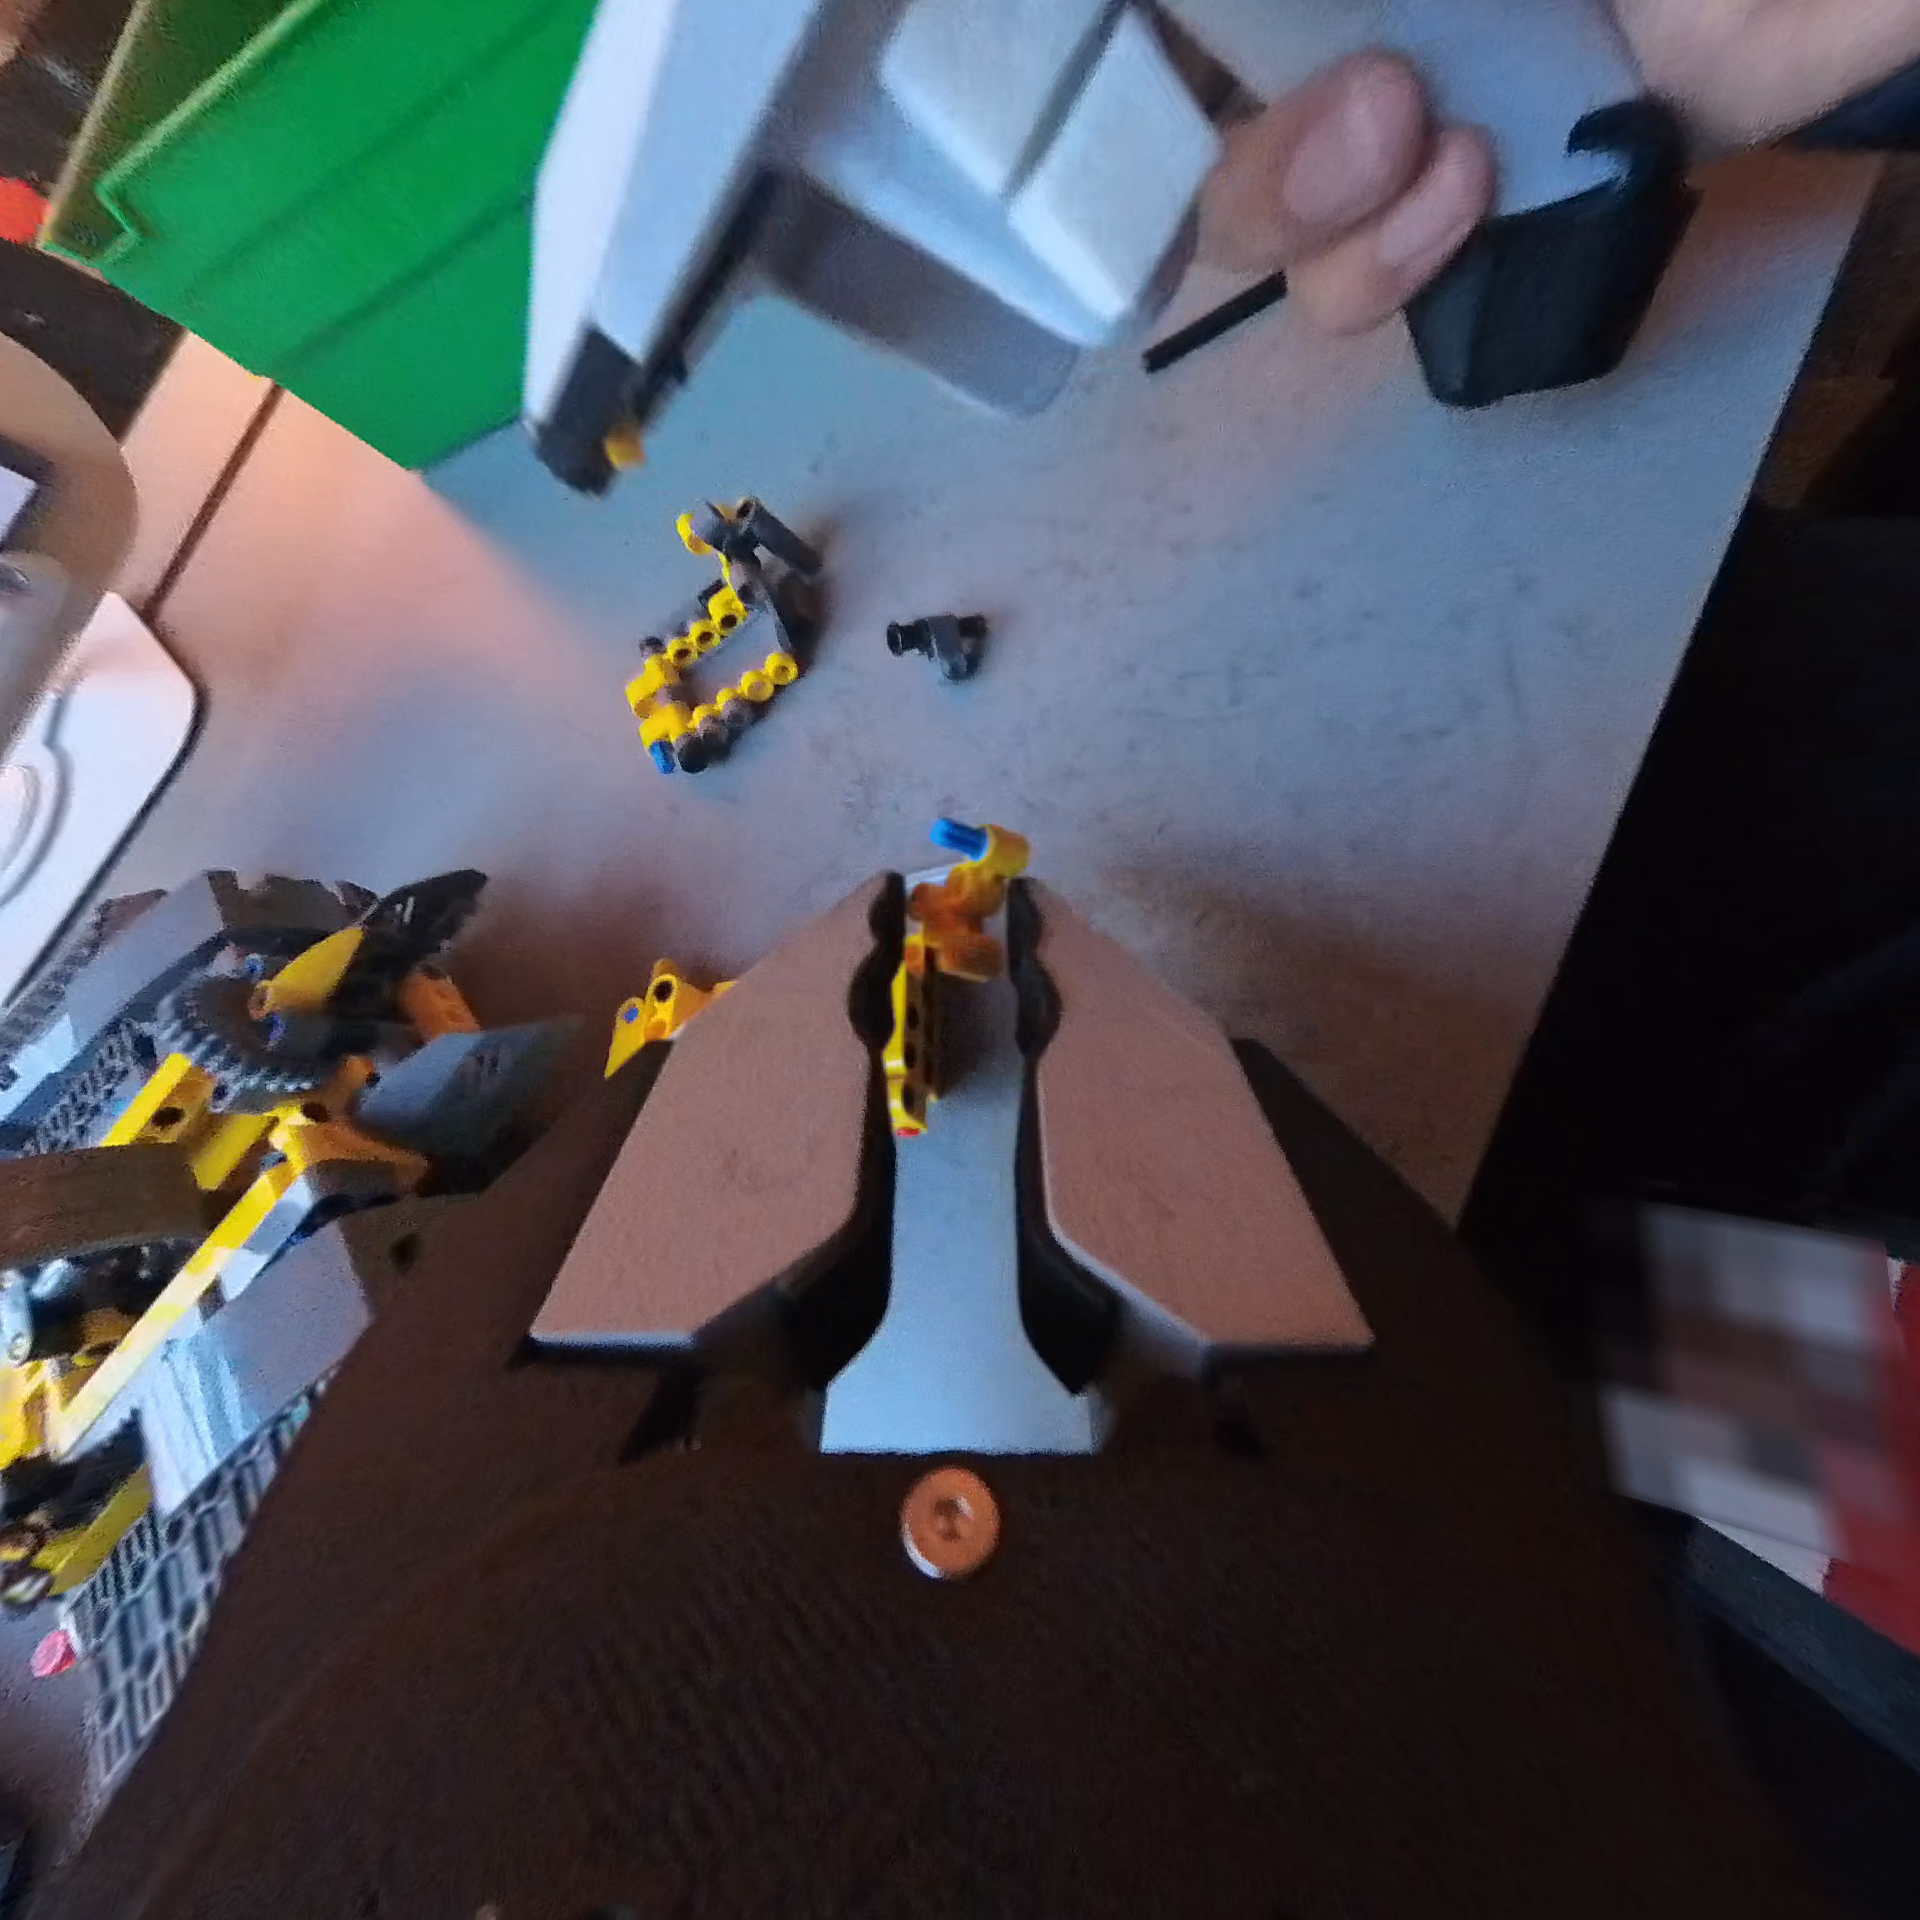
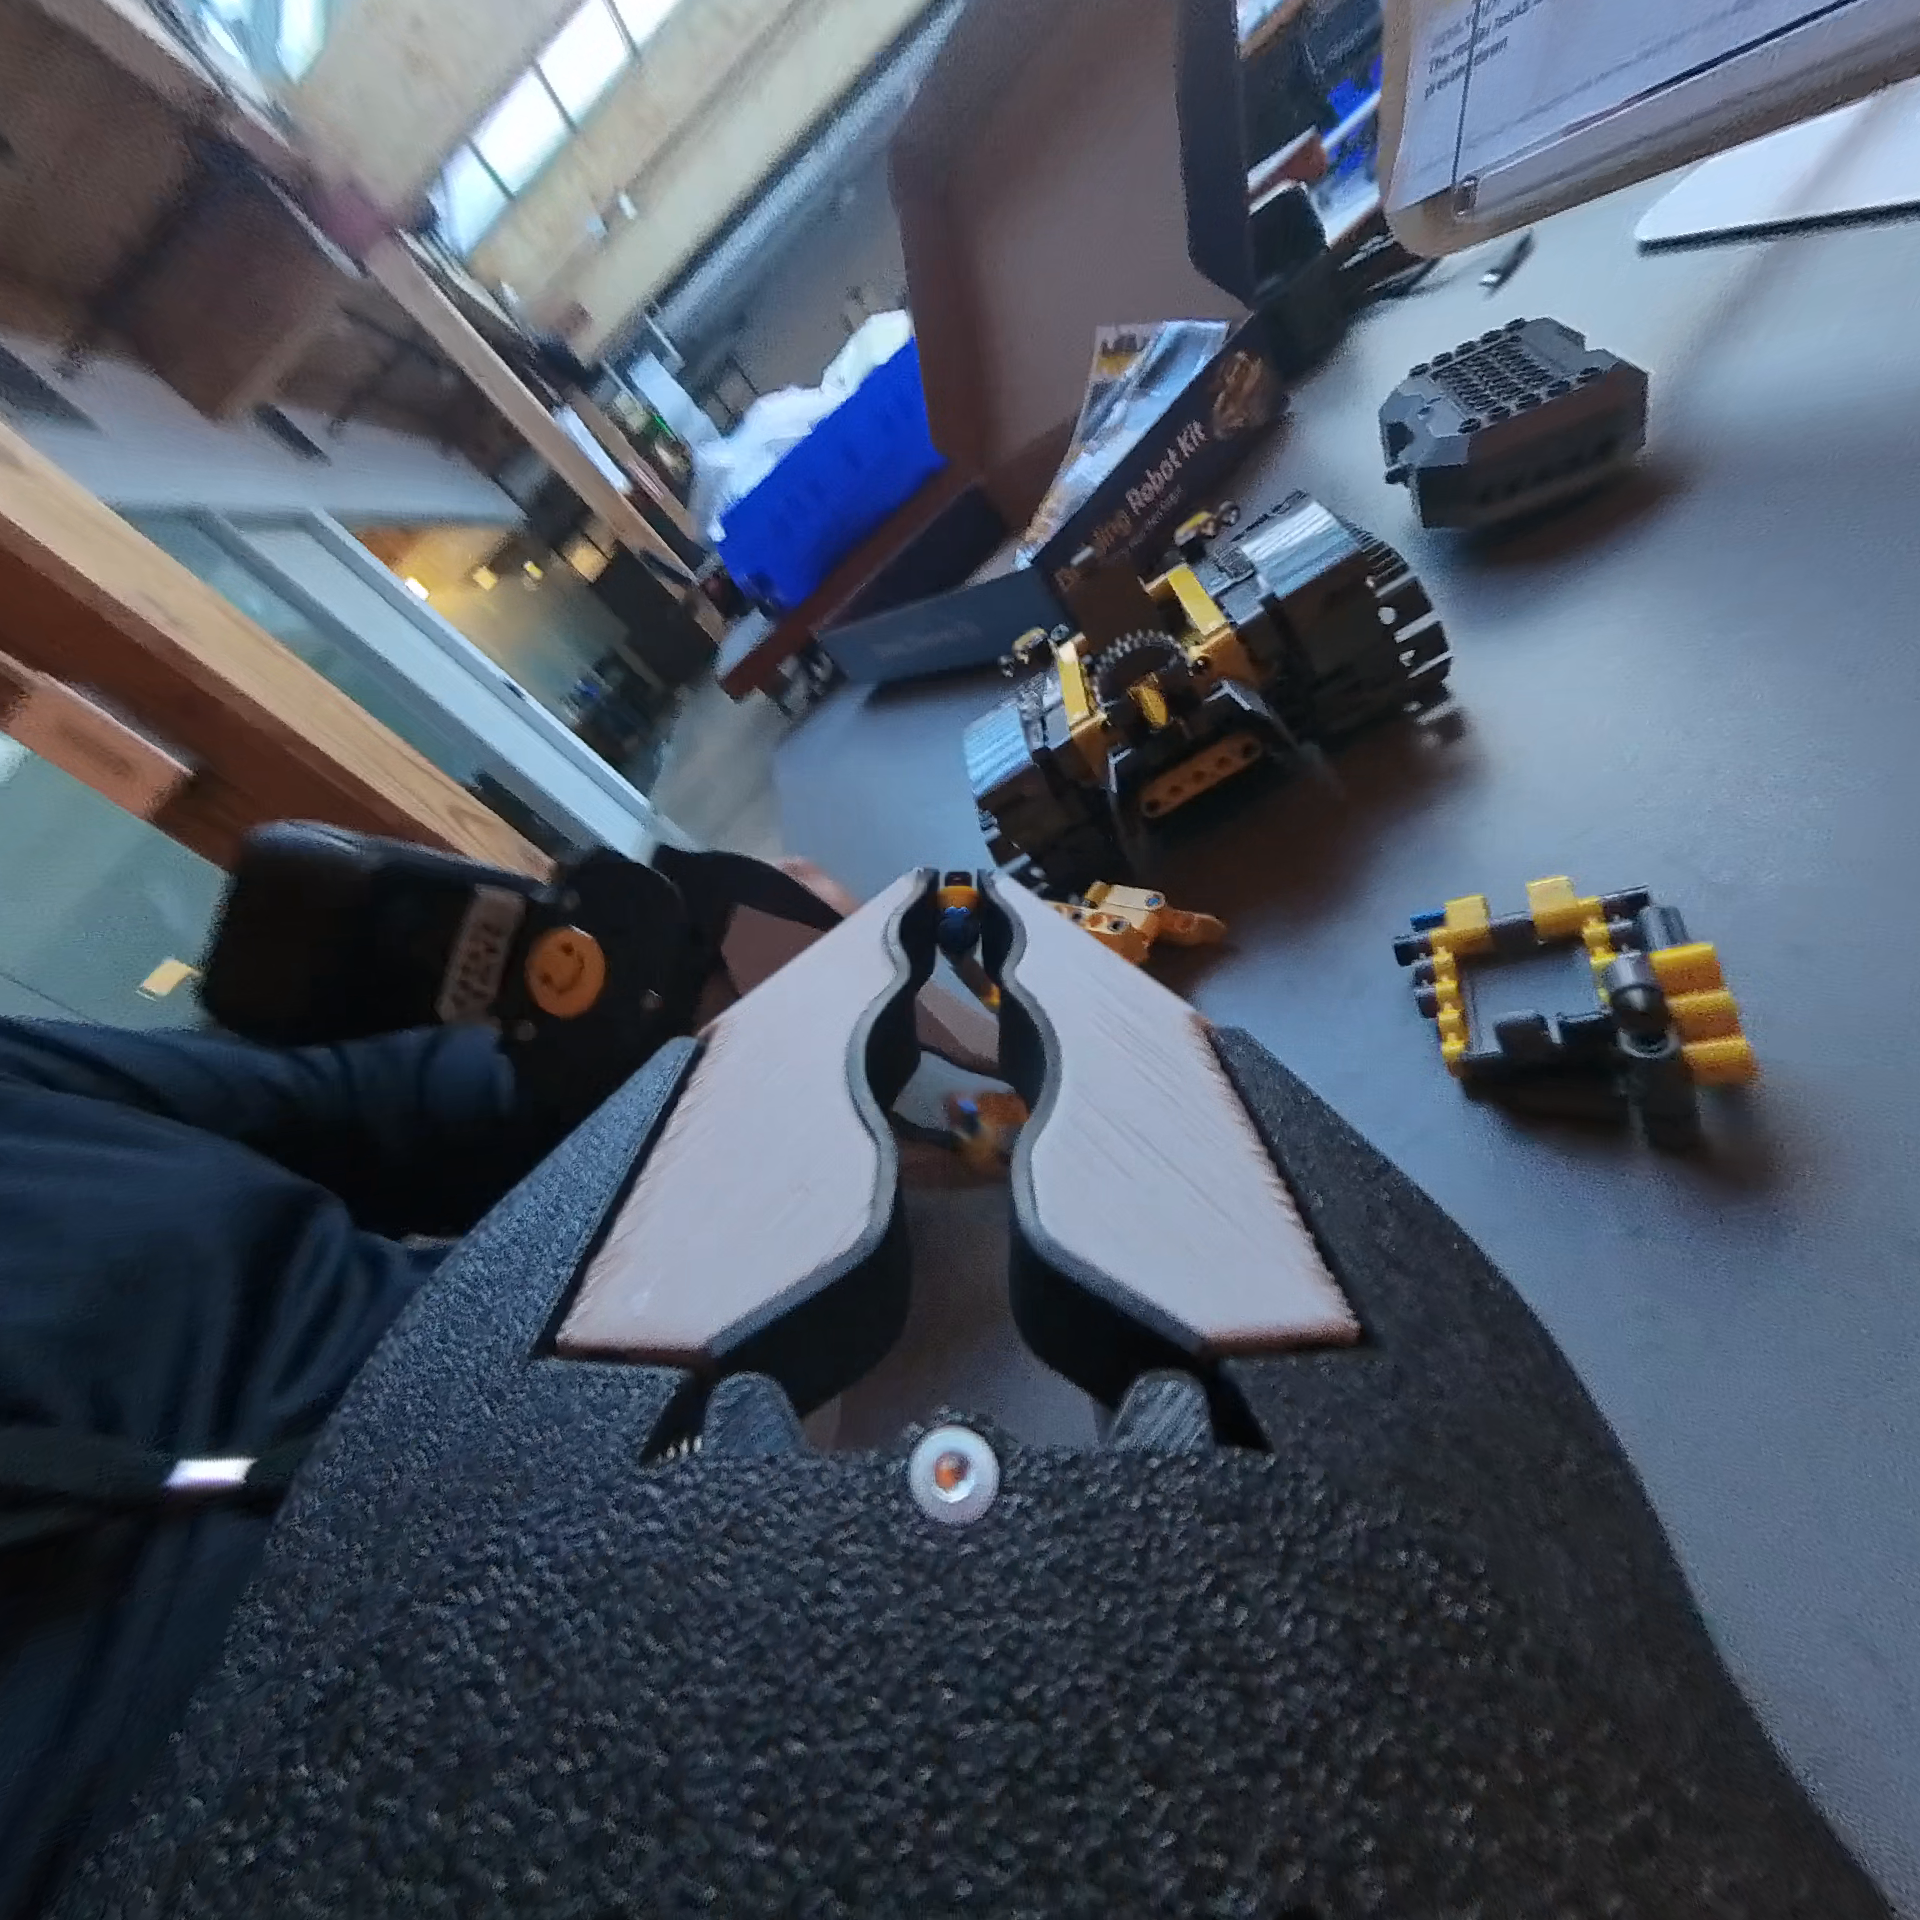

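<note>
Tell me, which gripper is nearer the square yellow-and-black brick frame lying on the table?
Hard to call. The frame lies ahead-left of the left gripper; the right gripper, gripping a small yellow piece, has it to its right.

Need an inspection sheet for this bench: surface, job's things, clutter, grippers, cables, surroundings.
Surface: grey tabletop, scuffed, loose parts spread on it.
Job's things: yellow beam piece clamped in the left gripper; small yellow and blue pin piece pinched at the tips of the right gripper; square yellow and black frame lying flat; black and yellow tracked model standing on the table.
Clutter: small black connector; loose yellow piece; dark block module; kit box.
Grippers: both shut on parts.
Cables: nothing seen.
Surroundings: green bin; blue bin; monitor base; windows behind.
</note>
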Available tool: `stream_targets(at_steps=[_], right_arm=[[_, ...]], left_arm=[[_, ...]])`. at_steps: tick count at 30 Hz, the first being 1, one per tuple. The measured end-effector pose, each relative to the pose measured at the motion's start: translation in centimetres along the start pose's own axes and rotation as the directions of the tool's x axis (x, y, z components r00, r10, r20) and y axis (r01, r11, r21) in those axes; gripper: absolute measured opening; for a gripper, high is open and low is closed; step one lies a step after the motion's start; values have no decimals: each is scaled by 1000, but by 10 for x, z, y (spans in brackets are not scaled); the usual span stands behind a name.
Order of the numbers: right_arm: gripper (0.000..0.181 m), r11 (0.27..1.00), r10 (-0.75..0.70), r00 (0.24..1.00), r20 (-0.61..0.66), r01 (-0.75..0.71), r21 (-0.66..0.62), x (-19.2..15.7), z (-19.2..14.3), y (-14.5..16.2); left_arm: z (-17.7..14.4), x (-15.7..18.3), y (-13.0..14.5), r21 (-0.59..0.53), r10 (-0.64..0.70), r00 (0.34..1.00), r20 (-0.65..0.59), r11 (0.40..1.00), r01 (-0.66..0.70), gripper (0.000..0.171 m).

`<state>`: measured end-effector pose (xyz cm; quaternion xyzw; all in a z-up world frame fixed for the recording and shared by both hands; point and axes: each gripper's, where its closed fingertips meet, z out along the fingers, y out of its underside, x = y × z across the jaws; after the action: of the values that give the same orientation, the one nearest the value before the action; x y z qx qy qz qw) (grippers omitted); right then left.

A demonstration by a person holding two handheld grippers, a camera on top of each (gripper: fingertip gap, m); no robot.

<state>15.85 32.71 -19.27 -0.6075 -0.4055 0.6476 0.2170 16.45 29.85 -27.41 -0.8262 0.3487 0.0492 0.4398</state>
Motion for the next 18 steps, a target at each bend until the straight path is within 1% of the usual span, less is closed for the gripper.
stream_targets(at_steps=[3, 8, 10, 12, 14, 15, 17, 18], right_arm=[[4, 992, 116, 990, 83, -120, 42, -3, -3, -5], [5, 969, 203, 961, 190, -225, 99, -11, -6, -15], [4, 967, 209, 957, 202, -233, 104, -11, -6, -15], [5, 974, 184, 962, 200, -205, 91, -14, -4, -13], [4, 980, 155, 961, 228, -178, 85, -22, -2, -12], [4, 981, 148, 954, 259, -176, 87, -29, -2, -13], [5, 974, 163, 920, 355, -208, 91, -45, -2, -17], [4, 962, 193, 884, 425, -257, 97, -53, -4, -21]], left_arm=[[4, 2, 4, -15, -13, 1000, -10, 1000, 13, 23], [4, 4, 3, -4, -28, 999, -35, 1000, 28, 26], [2, 3, 1, 1, -31, 999, -35, 1000, 31, 27], [-1, -1, -2, 14, -37, 999, -22, 999, 37, 30], [-7, -5, -10, 46, -62, 998, -22, 997, 63, 31], [-12, -8, -17, 82, -83, 996, -20, 993, 85, 31], [-21, -13, -30, 156, -129, 991, -25, 979, 131, 31], [-26, -16, -36, 187, -149, 988, -27, 971, 152, 31]])
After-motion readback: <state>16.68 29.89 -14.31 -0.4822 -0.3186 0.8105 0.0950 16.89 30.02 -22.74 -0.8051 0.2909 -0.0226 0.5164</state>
